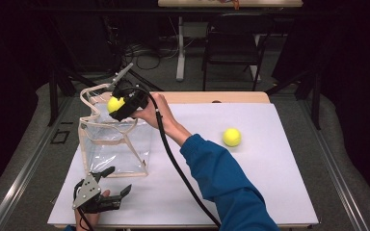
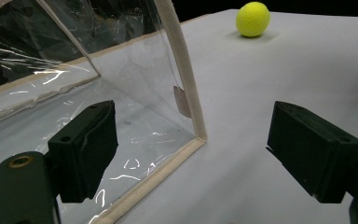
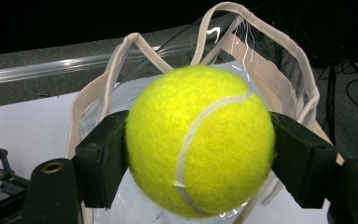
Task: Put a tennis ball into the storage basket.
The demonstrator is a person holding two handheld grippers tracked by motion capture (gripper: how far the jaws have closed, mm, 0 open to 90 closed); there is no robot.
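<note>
Step in hand: putting tennis balls into the clear bag (image 1: 115,144). Right gripper (image 1: 120,107) clamped on one tennis ball (image 3: 199,140), pads pressing both sides, held just above the open mouth of the bag, between the cream handles (image 3: 121,60). Left gripper (image 1: 107,188) low on the white table (image 1: 250,192), near the front corner of the bag, jaws wide apart with nothing between them, bag edge (image 2: 186,88) only beside the left jaw. Second ball (image 1: 231,137) lying on the table, well apart from the bag. Next move, probably: lower a little over the opening, then release so the ball drops inside; after that, reach for the second ball. Risk: ball striking a handle and rolling out
</note>
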